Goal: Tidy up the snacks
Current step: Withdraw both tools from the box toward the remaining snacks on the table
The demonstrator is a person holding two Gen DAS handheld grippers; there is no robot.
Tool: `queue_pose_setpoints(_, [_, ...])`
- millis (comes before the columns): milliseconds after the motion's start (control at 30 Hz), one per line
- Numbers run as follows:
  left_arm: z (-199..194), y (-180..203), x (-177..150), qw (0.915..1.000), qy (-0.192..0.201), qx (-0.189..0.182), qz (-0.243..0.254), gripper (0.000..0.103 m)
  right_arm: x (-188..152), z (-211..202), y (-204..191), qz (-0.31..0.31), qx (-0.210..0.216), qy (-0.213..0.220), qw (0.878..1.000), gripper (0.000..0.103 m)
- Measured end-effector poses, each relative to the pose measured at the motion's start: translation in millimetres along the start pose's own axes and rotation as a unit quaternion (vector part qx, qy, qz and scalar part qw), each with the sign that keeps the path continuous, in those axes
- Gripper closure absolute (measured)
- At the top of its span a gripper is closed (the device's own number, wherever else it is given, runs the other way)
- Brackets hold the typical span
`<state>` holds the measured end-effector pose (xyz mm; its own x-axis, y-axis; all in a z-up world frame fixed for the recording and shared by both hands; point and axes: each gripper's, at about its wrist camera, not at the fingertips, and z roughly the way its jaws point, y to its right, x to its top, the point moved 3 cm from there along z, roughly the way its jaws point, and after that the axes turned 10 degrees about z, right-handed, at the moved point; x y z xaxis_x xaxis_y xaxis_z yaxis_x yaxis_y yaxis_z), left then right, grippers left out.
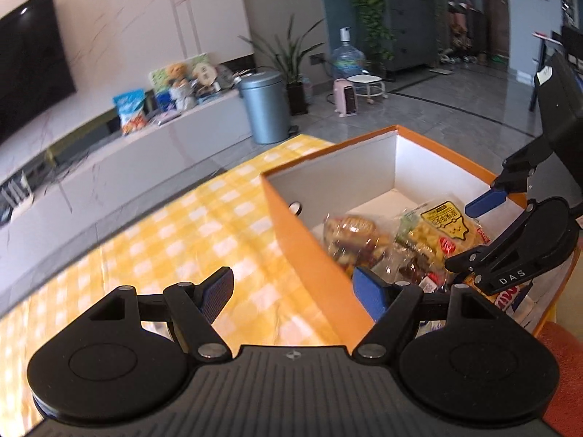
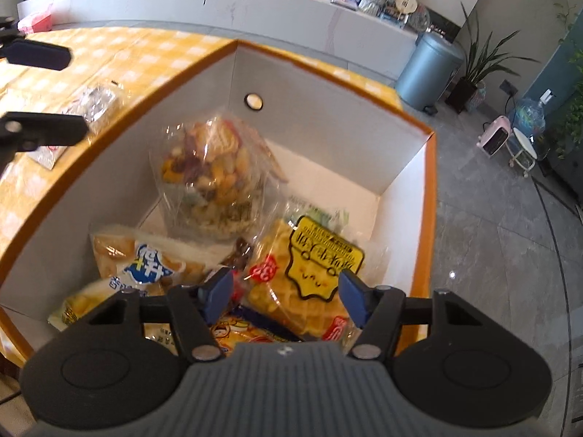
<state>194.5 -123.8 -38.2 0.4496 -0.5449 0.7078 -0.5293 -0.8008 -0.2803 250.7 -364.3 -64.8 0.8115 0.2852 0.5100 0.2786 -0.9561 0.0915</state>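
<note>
Right hand-held gripper (image 2: 286, 300) agape over waffle packet (image 2: 291, 291) — only here, biscuit bag (image 2: 145, 262).

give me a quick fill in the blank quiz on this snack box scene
1. The box is white inside and ____ outside.
2. The checked tablecloth is white and ____.
3. The right gripper hangs over the box with its fingers ____ and nothing between them.
4. The waffle pack carries a ____ label with a smiling face.

Missing words: orange; yellow; open; yellow

Grey tile floor (image 2: 492, 236), marble wall (image 1: 127, 29)
</note>
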Motion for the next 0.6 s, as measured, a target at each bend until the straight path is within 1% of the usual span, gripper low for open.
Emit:
queue_pose_setpoints(100, [-3, -7, -6, 0.9997, -0.006, 0.002, -0.024, 0.015, 0, 7, -2, 0.001, 0.002, -0.008, 1.0, 0.041])
queue_pose_setpoints(133, [-3, -9, -7, 0.9995, -0.007, 0.001, -0.032, 0.015, 0, 9, -2, 0.0, 0.001, -0.011, 1.0, 0.043])
queue_pose_setpoints(167, [-5, -11, -12, 0.9991, -0.008, 0.0, -0.041, 0.015, 1, 11, -3, 0.0, 0.002, -0.012, 1.0, 0.05])
queue_pose_setpoints(200, [-6, -13, -14, 0.9987, -0.008, -0.002, -0.05, 0.015, 2, 13, -3, 0.0, 0.006, -0.014, 1.0, 0.054])
queue_pose_setpoints(233, [-6, -15, -15, 0.9983, -0.01, -0.004, -0.057, 0.015, 2, 15, -3, 0.003, 0.012, -0.018, 1.0, 0.061])
queue_pose_setpoints(333, [-7, -19, -20, 0.9976, -0.013, 0.001, -0.068, 0.015, 5, 20, -3, 0.011, 0.016, -0.022, 1.0, 0.067])
queue_pose_setpoints(400, [-7, -21, -23, 0.997, -0.017, 0.004, -0.076, 0.015, 9, 23, -2, 0.016, 0.015, -0.019, 1.0, 0.069])
queue_pose_setpoints(500, [-7, -23, -28, 0.9957, -0.023, 0.005, -0.09, 0.015, 15, 30, 0, 0.031, 0.01, -0.02, 0.999, 0.069])
queue_pose_setpoints(600, [-11, -23, -31, 0.9953, -0.024, 0.005, -0.094, 0.016, 18, 32, -1, 0.036, 0.004, -0.021, 0.999, 0.069])
